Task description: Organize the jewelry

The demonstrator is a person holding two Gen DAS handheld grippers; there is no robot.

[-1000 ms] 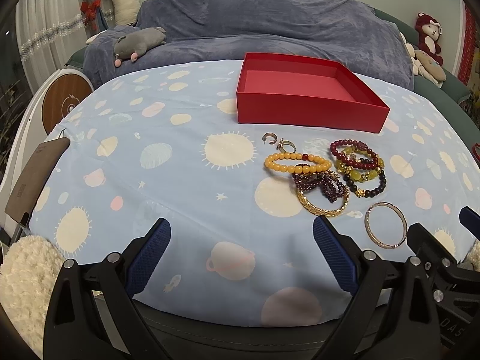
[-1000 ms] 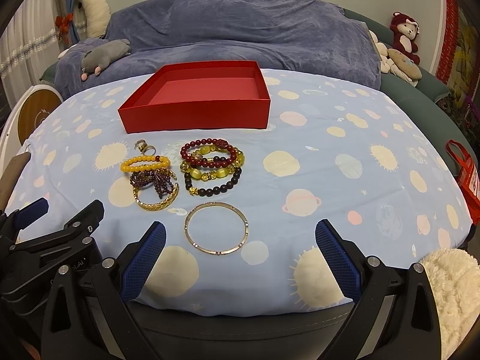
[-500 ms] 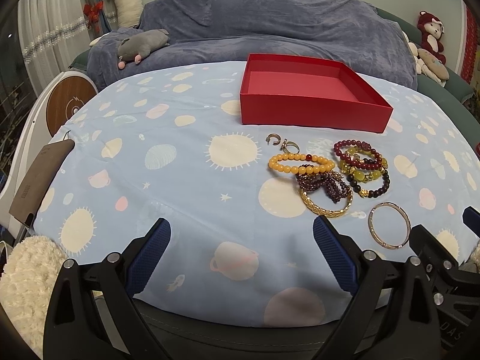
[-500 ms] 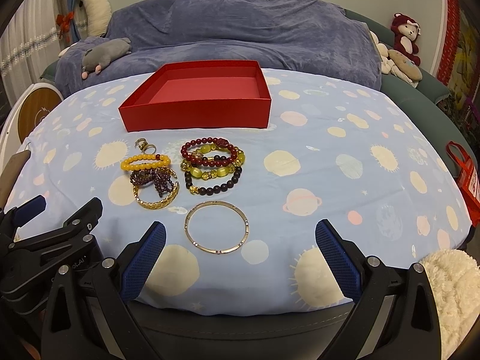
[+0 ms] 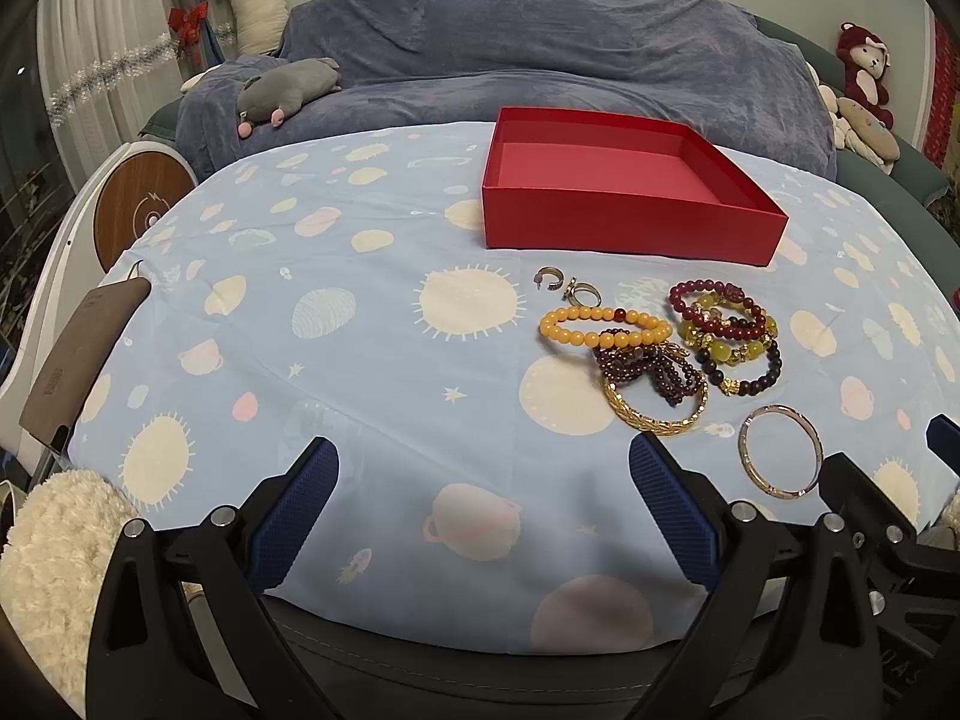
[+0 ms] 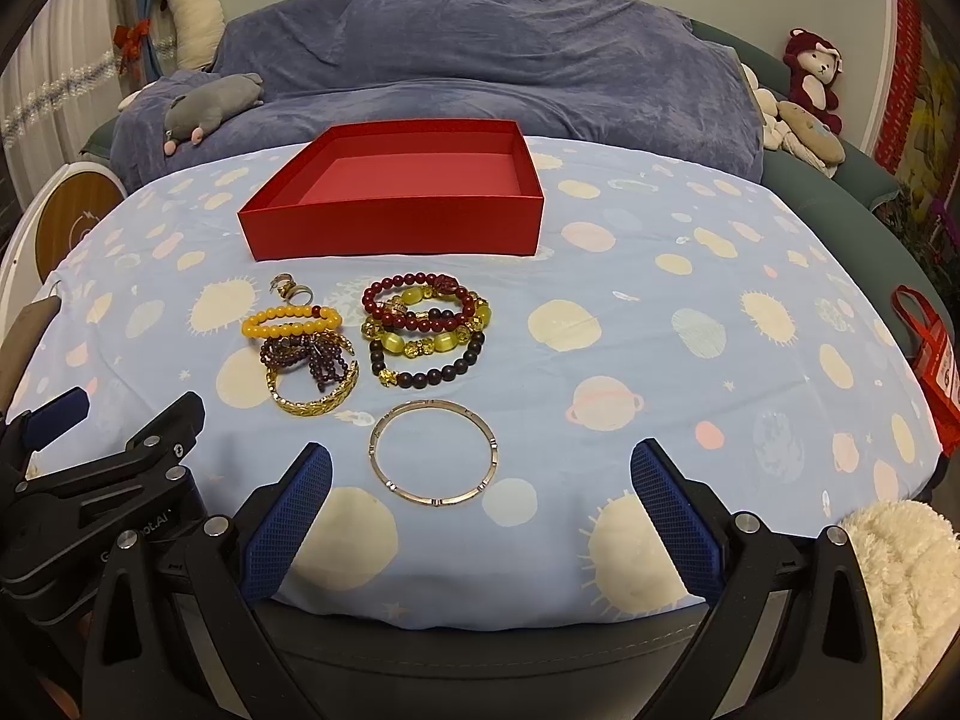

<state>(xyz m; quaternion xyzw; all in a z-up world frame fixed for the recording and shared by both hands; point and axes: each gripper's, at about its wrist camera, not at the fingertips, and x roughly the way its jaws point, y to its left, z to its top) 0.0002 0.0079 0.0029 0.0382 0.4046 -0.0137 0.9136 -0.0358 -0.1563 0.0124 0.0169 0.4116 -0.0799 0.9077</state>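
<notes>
Red and empty, the box sits upper centre, with the jewelry heaped just in front of it. Both the left tongs and right tongs gape apart, holding nothing. Best start with the lone metal bangle at lower centre: pinch one rim, lift clear. Writing on the gripper body is too blurred to read.

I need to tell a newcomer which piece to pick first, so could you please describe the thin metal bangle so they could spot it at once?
Start at the open red cardboard box on the pale blue planet-print cloth; the jewellery lies in front of it. Nearest the camera, apart from the beaded cluster, lies the thin rose-gold metal bangle. Unlike the beaded bracelets and the gold chain bracelet, it is one plain, beadless hoop touching nothing else.
</notes>
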